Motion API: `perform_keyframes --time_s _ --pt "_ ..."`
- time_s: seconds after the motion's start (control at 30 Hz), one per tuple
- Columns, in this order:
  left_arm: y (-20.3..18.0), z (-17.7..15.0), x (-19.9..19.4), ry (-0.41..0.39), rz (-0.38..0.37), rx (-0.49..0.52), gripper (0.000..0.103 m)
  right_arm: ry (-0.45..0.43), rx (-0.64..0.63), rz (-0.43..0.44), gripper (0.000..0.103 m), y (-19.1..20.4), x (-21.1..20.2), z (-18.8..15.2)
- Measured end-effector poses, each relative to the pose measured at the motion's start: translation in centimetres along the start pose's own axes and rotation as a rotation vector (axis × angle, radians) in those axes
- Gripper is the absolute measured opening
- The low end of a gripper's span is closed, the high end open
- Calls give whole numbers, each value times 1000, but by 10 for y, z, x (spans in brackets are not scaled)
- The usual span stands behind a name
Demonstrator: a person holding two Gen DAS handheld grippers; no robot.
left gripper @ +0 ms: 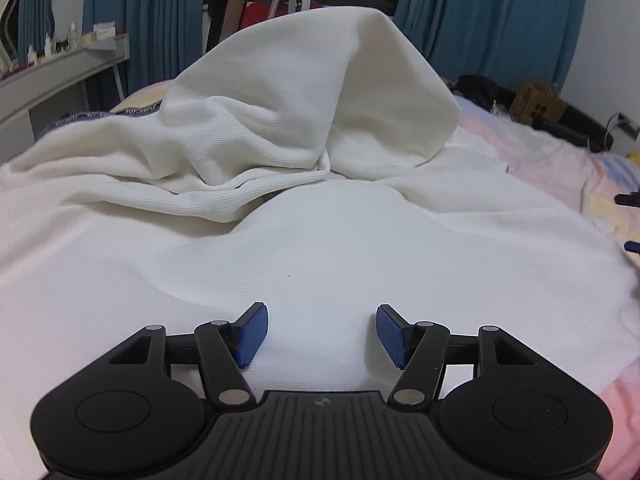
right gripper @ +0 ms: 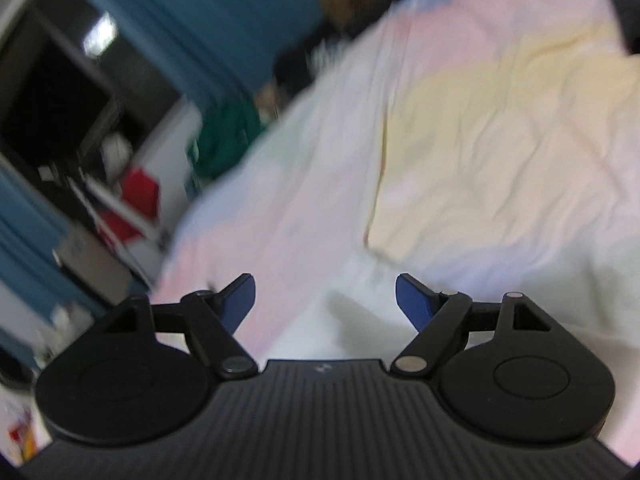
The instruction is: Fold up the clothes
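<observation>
white garment [left gripper: 320,220] lies rumpled on the bed [left gripper: 560,160], one part humped up at 12 o'clock. left gripper [left gripper: 322,334] hovers spread over its near panel; right gripper [right gripper: 325,300], spread and empty, faces blurred bedding. likely mid-fold or regrasping; next needs an edge pinched.

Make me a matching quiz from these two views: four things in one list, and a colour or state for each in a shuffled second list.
Things:
1. garment
2. curtains
3. left gripper
4. box

Colour or state:
A. brown
B. open, over the cloth
C. white, partly bunched up
D. blue

Pairs: 1-C, 2-D, 3-B, 4-A
</observation>
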State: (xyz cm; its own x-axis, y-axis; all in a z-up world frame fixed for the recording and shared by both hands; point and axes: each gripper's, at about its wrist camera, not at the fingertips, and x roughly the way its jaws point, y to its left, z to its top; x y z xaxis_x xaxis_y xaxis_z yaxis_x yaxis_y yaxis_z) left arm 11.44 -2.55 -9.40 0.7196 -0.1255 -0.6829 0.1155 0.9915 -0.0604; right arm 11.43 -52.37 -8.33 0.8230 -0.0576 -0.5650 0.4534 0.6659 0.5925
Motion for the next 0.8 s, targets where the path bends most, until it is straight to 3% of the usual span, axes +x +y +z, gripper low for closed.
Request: perform_keyframes --time_s 0.07,0.2,0.33,0.4,0.47,0.53,0.63,0.8 --pt "-2 0 1 -3 5 21 63 7 -85 -85 79 3 10 -2" --pt "-6 1 7 -9 1 52 64 -31 -108 -263 79 -10 15 -9" --pt "-6 4 11 -9 -23 46 64 32 -85 -168 81 -28 24 -12" --pt "-4 5 12 -6 -30 35 64 70 -138 -98 80 -22 22 -16" --pt "-3 6 13 -2 -34 34 64 95 -210 -86 71 -12 20 -21" --pt "-3 6 13 -2 -34 35 64 98 -275 -129 44 0 14 -25" --pt "-3 6 12 -6 -35 34 65 44 -278 -160 24 5 9 -21" --pt "-3 3 5 -27 -21 40 65 -60 -255 -206 20 10 2 -10"
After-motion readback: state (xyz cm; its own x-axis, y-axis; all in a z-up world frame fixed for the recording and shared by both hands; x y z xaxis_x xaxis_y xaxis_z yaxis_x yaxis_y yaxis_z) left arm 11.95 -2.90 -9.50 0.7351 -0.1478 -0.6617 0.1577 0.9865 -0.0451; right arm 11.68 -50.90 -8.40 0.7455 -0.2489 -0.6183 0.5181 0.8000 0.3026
